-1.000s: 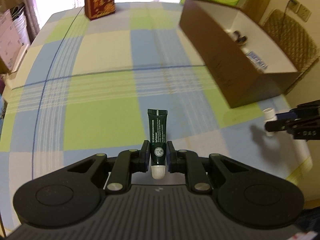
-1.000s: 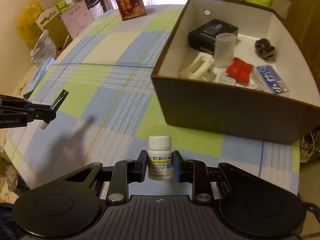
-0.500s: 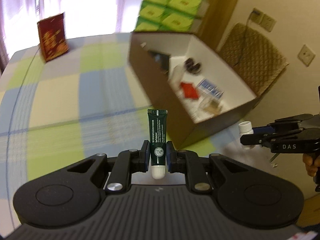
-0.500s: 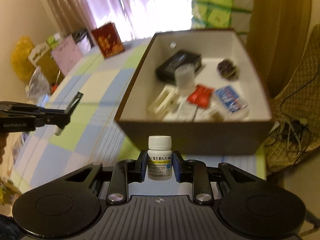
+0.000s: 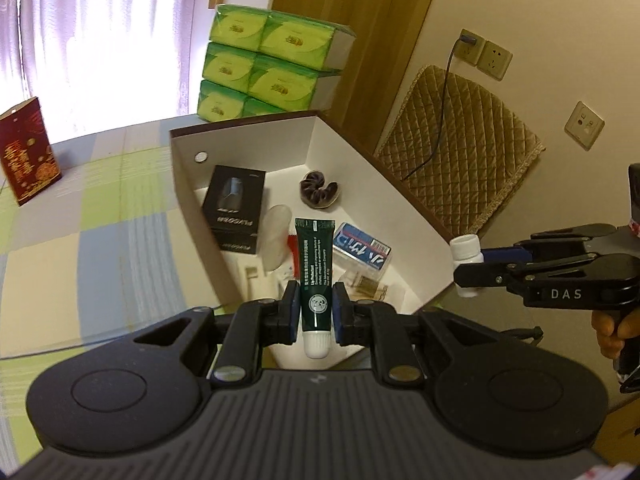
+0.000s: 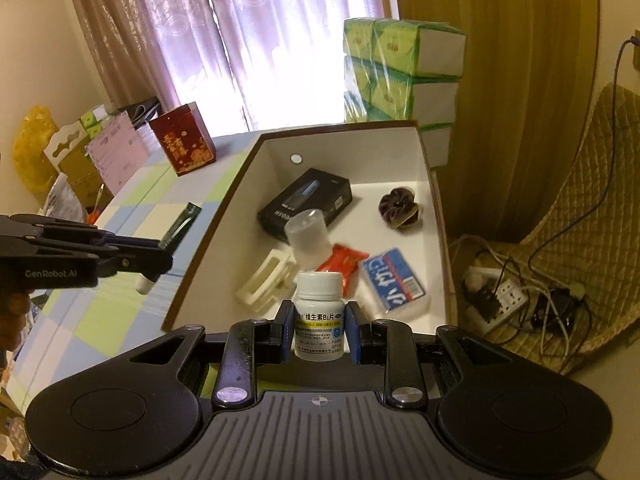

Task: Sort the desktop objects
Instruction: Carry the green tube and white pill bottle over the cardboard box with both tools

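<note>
Left tongs [image 5: 316, 312] grip a tube [image 5: 315, 276], right tongs [image 6: 318, 334] a bottle [image 6: 319, 316], above the cluttered box [image 6: 424, 160].

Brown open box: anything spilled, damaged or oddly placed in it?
Nothing spilled or damaged. In the brown open box, a translucent plastic cup lies tipped over among the loose items, partly on the black carton.

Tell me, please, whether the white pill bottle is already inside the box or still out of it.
Out: the white pill bottle is clamped in the right gripper, above the box.
</note>
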